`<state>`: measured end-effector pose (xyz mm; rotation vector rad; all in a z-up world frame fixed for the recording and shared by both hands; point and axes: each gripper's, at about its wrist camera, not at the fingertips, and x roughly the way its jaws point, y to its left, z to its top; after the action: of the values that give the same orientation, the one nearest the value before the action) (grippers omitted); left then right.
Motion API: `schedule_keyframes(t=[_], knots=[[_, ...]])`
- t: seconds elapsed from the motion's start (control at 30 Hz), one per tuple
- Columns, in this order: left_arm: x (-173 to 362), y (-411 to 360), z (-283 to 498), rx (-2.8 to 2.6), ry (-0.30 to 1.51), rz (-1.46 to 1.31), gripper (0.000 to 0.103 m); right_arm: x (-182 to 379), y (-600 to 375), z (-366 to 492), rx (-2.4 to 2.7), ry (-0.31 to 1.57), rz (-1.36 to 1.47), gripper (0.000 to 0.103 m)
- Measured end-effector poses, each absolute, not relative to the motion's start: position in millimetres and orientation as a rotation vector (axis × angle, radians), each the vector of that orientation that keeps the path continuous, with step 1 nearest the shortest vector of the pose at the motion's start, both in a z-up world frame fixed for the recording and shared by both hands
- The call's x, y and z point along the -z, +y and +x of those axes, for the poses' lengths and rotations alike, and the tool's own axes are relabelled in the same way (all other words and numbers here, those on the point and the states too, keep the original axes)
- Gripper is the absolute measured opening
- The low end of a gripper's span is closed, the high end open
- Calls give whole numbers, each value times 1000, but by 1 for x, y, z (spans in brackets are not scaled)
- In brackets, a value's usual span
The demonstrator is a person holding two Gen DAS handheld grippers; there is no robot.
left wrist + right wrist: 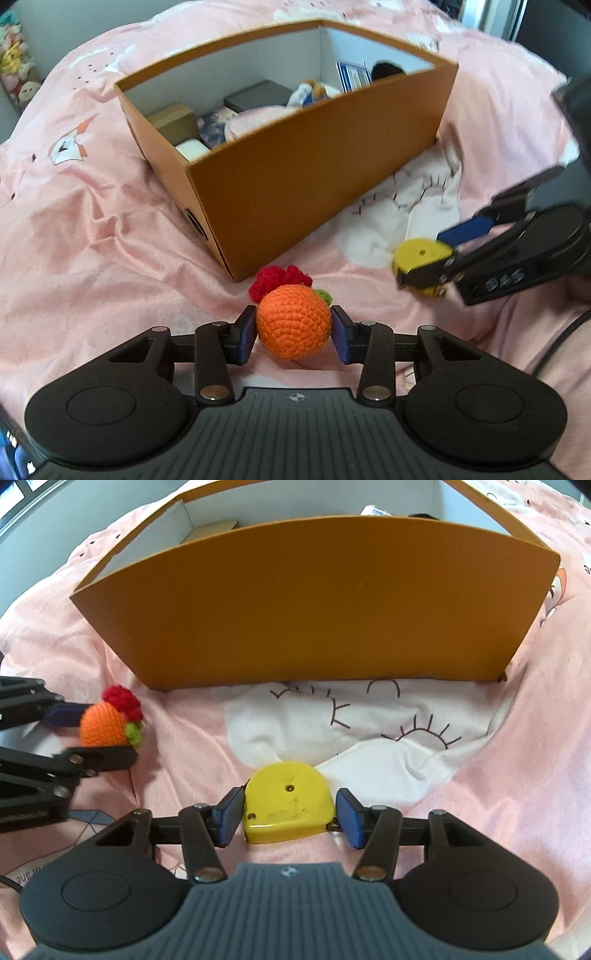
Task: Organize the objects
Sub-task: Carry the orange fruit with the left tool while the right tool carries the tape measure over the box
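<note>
My left gripper (293, 332) is shut on an orange crocheted ball (293, 326) with red and green tufts, held low over the pink bedspread just in front of the orange box (314, 177). The ball also shows in the right wrist view (103, 725). My right gripper (288, 816) is shut on a yellow tape measure (286, 805), close to the bedspread in front of the box's long wall (314, 602). In the left wrist view the tape measure (421, 256) and right gripper (430, 258) sit at the right.
The open box holds several things: small boxes (173, 120), a dark case (258, 96), a plush toy (310, 92) and a blue-white pack (352, 75). The pink bedspread (92, 221) with a white cartoon patch (369, 731) surrounds the box. A cable (561, 343) runs at right.
</note>
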<state>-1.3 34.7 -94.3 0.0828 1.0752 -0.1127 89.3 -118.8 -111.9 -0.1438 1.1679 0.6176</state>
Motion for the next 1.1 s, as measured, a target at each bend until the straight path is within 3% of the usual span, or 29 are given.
schedule_keyframes(t=[0.33, 0.7, 0.93, 1.1], knots=[[46, 18, -5, 142, 977, -39, 47, 98, -133, 90, -615, 1155, -97, 55], [-1, -29, 37, 171, 803, -8, 47, 1, -173, 95, -607, 880, -63, 55], [-20, -12, 76, 137, 761, -52, 47, -48, -179, 134, -625, 788, -64, 55], [-19, 20, 117, 148, 824, -152, 47, -54, -166, 175, -635, 753, -149, 55]])
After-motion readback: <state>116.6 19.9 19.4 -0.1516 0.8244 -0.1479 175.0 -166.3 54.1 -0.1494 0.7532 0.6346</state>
